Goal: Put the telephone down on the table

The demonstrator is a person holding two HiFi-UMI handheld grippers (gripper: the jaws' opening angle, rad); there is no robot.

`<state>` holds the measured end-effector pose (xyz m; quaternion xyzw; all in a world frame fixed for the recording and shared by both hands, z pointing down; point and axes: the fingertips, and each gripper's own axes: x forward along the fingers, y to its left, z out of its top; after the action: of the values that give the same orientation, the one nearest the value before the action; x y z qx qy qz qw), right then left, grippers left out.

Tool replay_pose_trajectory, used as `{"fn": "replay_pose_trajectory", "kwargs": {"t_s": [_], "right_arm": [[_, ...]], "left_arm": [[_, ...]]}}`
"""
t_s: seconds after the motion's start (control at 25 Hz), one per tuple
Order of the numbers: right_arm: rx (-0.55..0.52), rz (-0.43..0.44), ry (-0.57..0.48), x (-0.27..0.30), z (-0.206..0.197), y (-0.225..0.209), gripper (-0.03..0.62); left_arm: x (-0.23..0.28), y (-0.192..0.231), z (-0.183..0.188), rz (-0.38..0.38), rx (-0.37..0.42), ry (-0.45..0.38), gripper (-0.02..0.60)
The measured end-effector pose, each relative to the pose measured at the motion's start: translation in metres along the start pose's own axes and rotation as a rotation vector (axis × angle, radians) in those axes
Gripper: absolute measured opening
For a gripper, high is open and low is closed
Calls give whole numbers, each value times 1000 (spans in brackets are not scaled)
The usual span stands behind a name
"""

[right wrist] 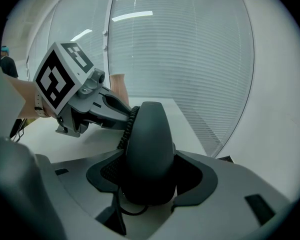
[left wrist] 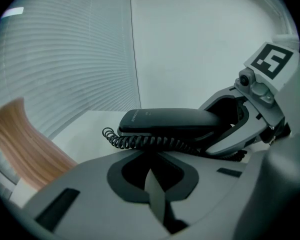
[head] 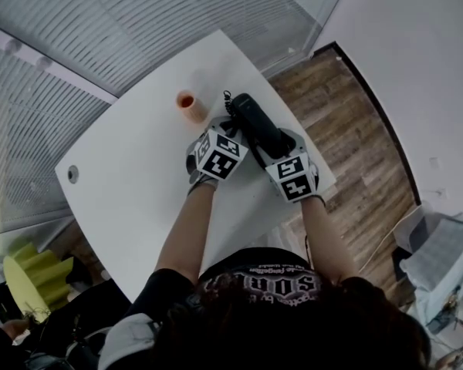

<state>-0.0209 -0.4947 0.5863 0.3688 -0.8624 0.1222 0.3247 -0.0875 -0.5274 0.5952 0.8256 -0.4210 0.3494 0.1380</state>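
Holds the black telephone (head: 256,123) (left wrist: 165,121) (right wrist: 149,149) in the right gripper (head: 276,146) (right wrist: 149,170), jaws clamped on either side of the handset's near end, with the far end pointing away from the person. Carries it above the white desk (head: 139,176) (left wrist: 87,126) (right wrist: 75,141), close to the right edge. Cannot tell whether the handset touches the desktop. Trails the coiled cord (left wrist: 140,142) (right wrist: 129,126) along the handset's left flank, curling out past its far end.

Brings the left gripper (head: 228,128) (left wrist: 152,179) (right wrist: 121,115) in from the left, tips right beside the cord and the handset's side. Shows its jaws together, with only a thin seam between them and nothing in them; the telephone lies crosswise just beyond the tips. Places both marker cubes side by side near the desk's right edge, forearms reaching in from the near side.

Leaves an orange cup (head: 188,106) upright on the desk just beyond the left gripper, to the left of the telephone and apart from it. Appears as a blurred orange shape at the left of the left gripper view.

Looks onto slatted blinds (head: 100,21) past the desk's far edges and a wooden floor (head: 347,122) past the right edge.
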Motion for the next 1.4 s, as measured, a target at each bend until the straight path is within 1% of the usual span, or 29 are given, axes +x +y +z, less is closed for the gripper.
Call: {"fn": "replay_pose_trajectory", "kwargs": {"t_s": [0.32,0.52,0.72,0.96,1.12,1.32,1.4], "right_arm": [[-20,-15,27,3,-4,0,280],[-15,-18,29,3,-4,0,279],[-10,-28,21,1,-5,-1,281],[51,-42,-8,-7,-5,-1,284],[64,-57,-27,-15,-4,0,285],[63,-99,-64,-41,4,1,285],[66,-109,-87,-52,11,4,284]], "left_arm": [[2,-2,-4,-19,-9,8,2],[-5,-1,-9,-21,-17,13,2],[-18,-2,-14,-17,-28,-3,2],[-37,-10,-14,-30,-38,-42,2],[-51,-15,-13,-38,-34,-64,2],[-85,-22,1,-22,-53,-121,2],[-98,-26,8,-22,-70,-156,2]]}}
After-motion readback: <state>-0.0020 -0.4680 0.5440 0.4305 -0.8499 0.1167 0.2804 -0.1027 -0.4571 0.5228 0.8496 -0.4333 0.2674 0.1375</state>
